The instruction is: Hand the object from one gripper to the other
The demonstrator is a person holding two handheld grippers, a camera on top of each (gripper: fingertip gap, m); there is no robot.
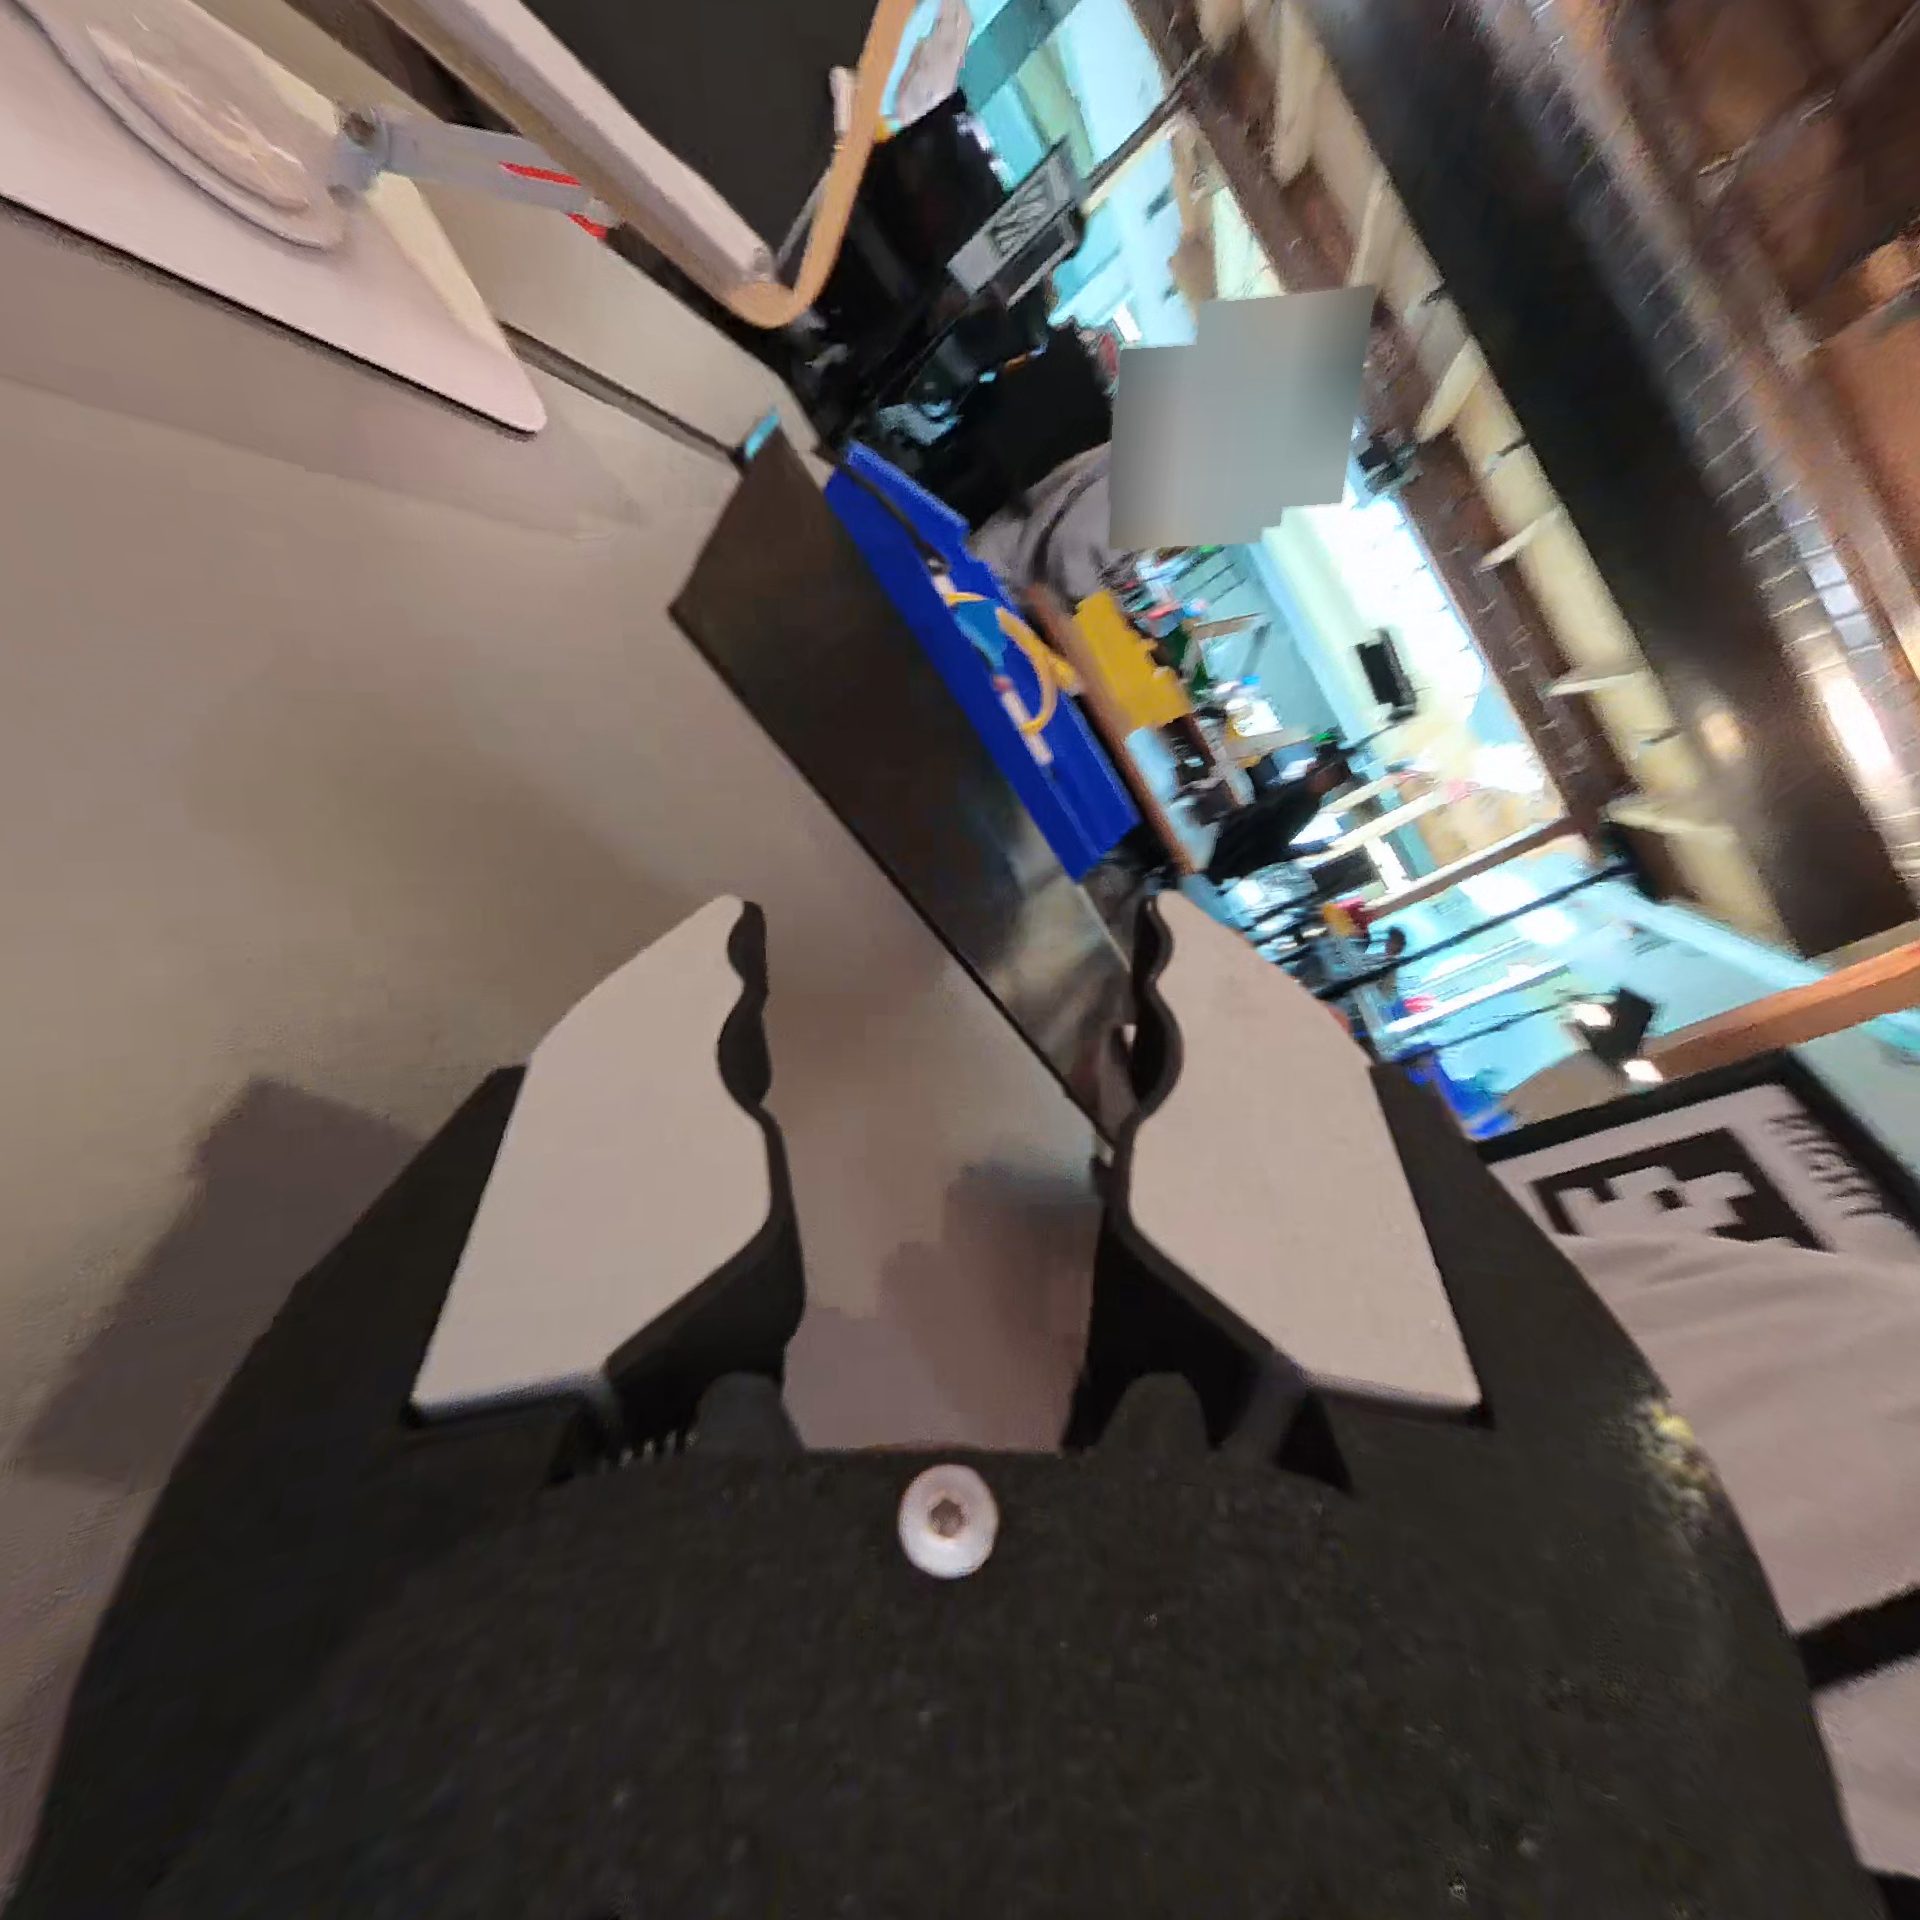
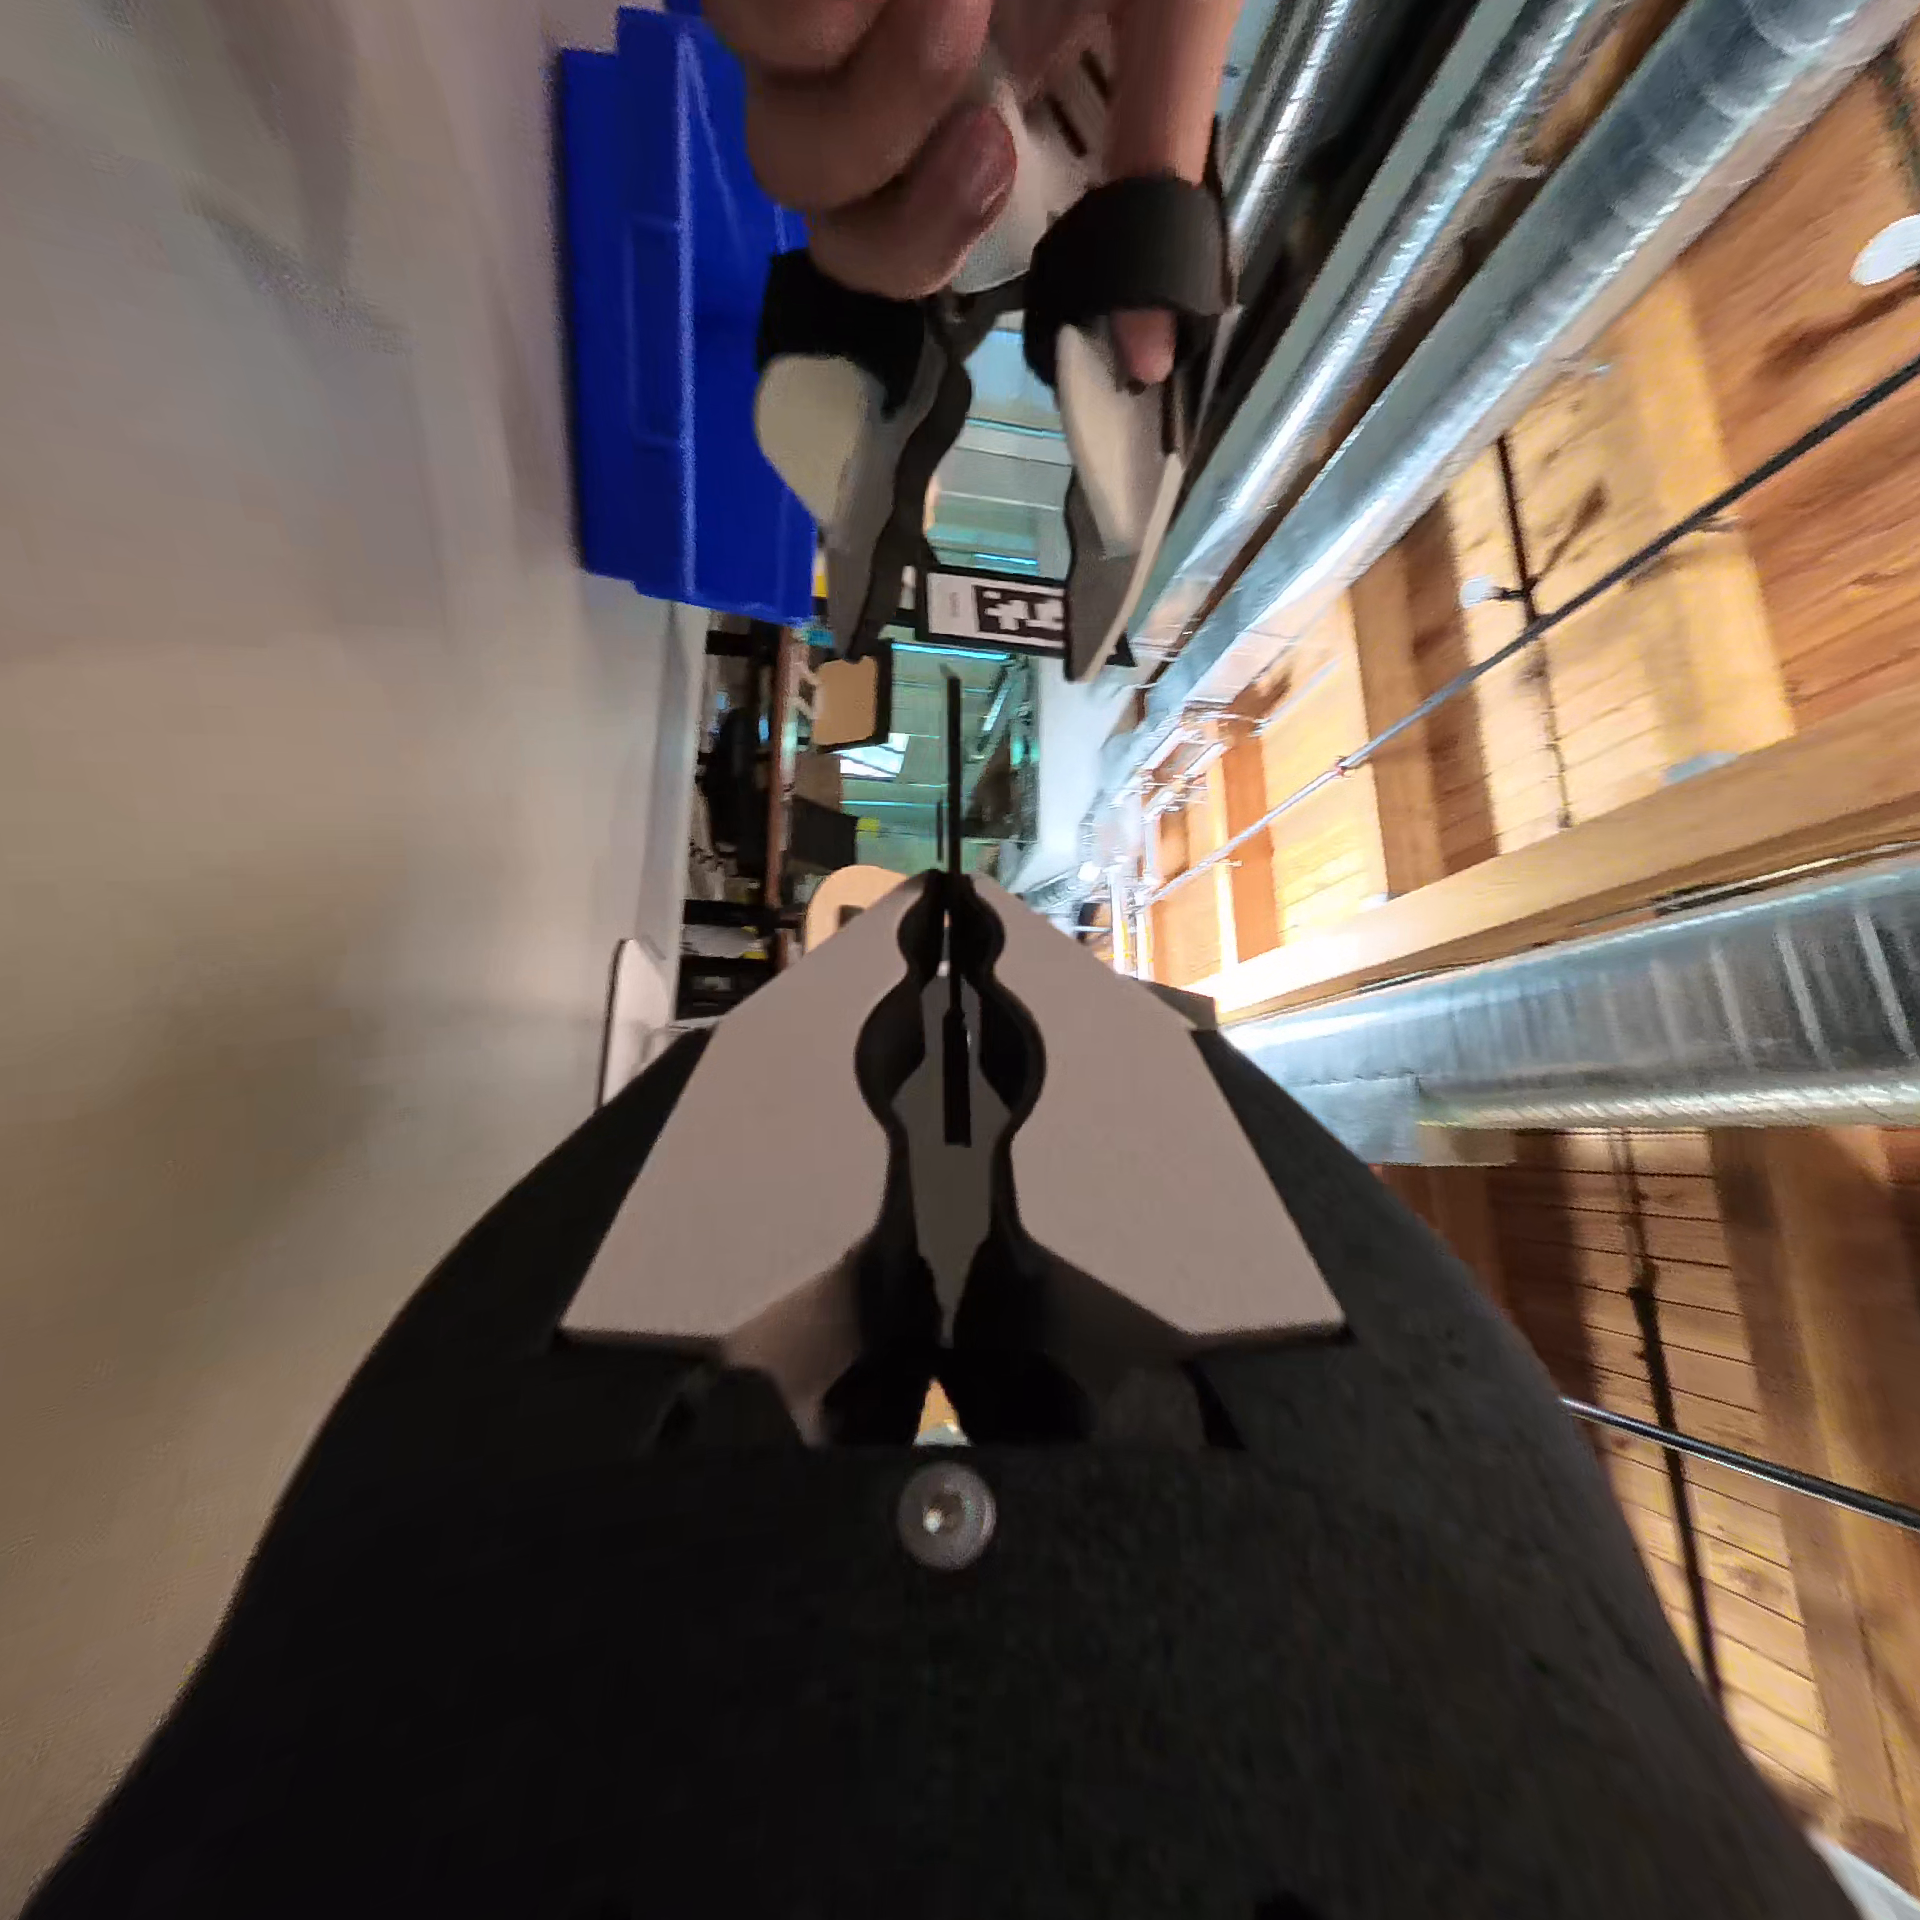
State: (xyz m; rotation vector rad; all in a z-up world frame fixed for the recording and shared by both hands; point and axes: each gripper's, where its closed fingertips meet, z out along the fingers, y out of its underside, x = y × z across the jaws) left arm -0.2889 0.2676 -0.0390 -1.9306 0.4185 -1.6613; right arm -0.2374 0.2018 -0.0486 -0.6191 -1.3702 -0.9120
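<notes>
Handover in progress: thin black plate held by one gripper only.

Right gripper (image 2: 948,883) is clamped on the thin black plate (image 2: 953,769), seen edge-on. Left gripper (image 1: 940,920) stands spread wide around the plate's far end, apparently not touching it. Blue bin (image 2: 675,312) sits on the table (image 1: 312,779).

Grey tabletop (image 1: 312,831), blue bin (image 2: 665,312) at edge; wooden ceiling (image 2: 1610,644) (silver ducts (image 2: 1662,997)), blurred.
</notes>
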